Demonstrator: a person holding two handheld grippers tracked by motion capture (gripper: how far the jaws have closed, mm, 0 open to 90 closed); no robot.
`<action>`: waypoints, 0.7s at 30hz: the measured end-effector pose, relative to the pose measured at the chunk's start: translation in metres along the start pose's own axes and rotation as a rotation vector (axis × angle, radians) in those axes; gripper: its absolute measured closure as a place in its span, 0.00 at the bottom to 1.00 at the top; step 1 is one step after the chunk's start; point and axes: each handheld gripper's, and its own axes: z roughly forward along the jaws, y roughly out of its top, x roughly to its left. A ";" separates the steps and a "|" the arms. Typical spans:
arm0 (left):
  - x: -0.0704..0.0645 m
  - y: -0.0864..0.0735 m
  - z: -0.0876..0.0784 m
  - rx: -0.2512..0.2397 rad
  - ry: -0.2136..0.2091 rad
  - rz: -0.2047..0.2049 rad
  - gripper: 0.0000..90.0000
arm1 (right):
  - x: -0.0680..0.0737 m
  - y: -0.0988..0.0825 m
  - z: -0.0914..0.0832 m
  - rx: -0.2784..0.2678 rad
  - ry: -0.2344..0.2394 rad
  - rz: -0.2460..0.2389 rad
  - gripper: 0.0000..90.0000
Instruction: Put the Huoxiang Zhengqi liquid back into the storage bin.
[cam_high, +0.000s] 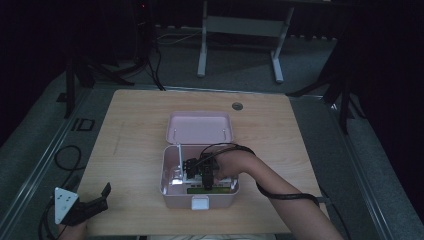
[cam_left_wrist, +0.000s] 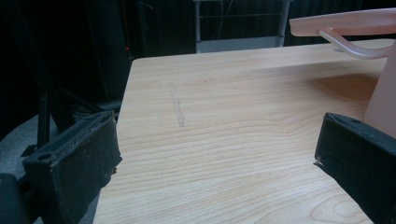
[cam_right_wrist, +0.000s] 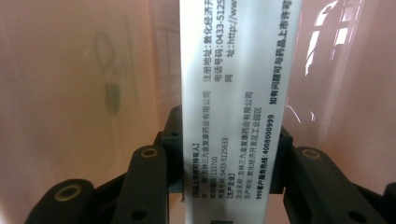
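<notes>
A pink storage box (cam_high: 165, 172) stands open at the middle of the wooden table (cam_high: 130, 130), its lid (cam_high: 200, 127) laid back. My right gripper (cam_high: 205, 175) reaches down into the box. In the right gripper view its jaws press both sides of a white medicine carton (cam_right_wrist: 233, 93) printed with black text, and the gripper (cam_right_wrist: 229, 182) is shut on it against the pink inner wall (cam_right_wrist: 70, 93). My left gripper (cam_high: 95, 202) hangs at the table's front left corner, open (cam_left_wrist: 215, 163) and holding nothing, with the box's side (cam_left_wrist: 383, 98) to its right.
A green-edged packet (cam_high: 197, 189) lies inside the box near its front wall, above the white latch (cam_high: 200, 202). A round cable hole (cam_high: 237, 106) sits at the table's far edge. Cables and stand legs (cam_high: 202, 55) occupy the floor around the table.
</notes>
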 end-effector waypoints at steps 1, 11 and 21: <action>0.000 0.000 0.000 0.000 0.000 0.000 0.00 | 0.000 0.000 0.002 -0.002 0.001 0.001 0.70; 0.000 0.000 0.000 0.003 -0.002 0.004 0.00 | 0.001 -0.002 0.011 0.007 0.001 -0.013 0.68; 0.000 0.000 0.000 0.002 -0.002 0.001 0.00 | 0.005 -0.009 -0.027 -0.038 -0.022 -0.031 0.52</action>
